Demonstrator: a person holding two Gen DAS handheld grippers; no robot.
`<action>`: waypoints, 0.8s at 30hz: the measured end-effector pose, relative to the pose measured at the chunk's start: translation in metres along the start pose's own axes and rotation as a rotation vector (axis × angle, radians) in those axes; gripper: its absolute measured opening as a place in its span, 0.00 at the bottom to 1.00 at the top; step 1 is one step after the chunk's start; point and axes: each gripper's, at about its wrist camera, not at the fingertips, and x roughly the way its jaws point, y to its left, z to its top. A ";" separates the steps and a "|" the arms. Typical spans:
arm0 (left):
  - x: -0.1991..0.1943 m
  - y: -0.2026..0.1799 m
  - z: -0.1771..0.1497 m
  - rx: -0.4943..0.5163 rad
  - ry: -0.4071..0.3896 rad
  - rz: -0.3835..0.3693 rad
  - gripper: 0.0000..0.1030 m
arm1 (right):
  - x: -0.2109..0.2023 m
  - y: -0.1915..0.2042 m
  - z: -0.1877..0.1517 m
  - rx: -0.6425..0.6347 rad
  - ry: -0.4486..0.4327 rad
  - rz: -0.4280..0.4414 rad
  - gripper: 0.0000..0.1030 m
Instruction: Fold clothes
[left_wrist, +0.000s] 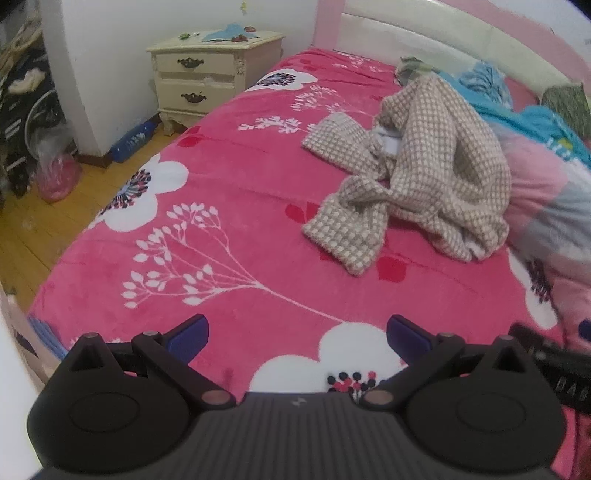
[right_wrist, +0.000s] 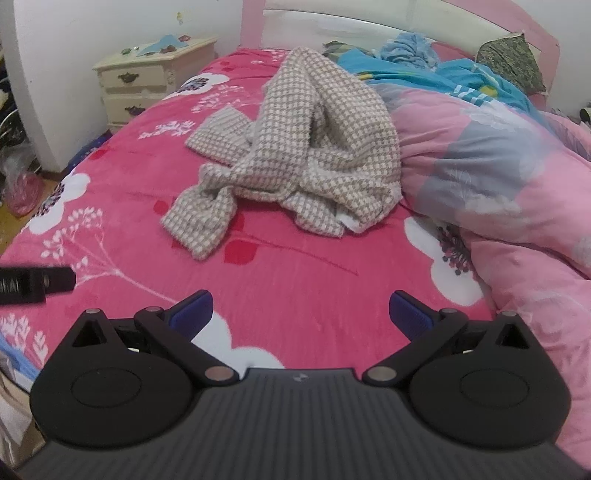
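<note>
Both grippers wide apart at the fingers, holding nothing.

The left gripper (left_wrist: 297, 332) shows its two blue-padded fingers (left_wrist: 188, 336) spread far apart, with an empty gap between them; the black linkage arms angle outward from the ribbed body. The right gripper (right_wrist: 301, 314) stands the same way, its blue pads (right_wrist: 408, 314) parted and gripping nothing. The two sit side by side: in the left wrist view a dark part of the right gripper shows at the right edge, and in the right wrist view a dark part of the left one shows at the left edge.
</note>
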 end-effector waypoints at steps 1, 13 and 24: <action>0.001 0.002 0.001 -0.008 0.013 -0.003 1.00 | -0.001 -0.002 0.000 0.003 -0.006 -0.002 0.99; -0.002 -0.038 -0.013 0.061 0.042 0.038 1.00 | -0.010 -0.018 -0.002 0.019 -0.062 -0.034 0.99; -0.026 -0.060 -0.022 0.125 -0.035 0.099 1.00 | -0.032 -0.032 -0.009 0.091 -0.108 -0.039 0.99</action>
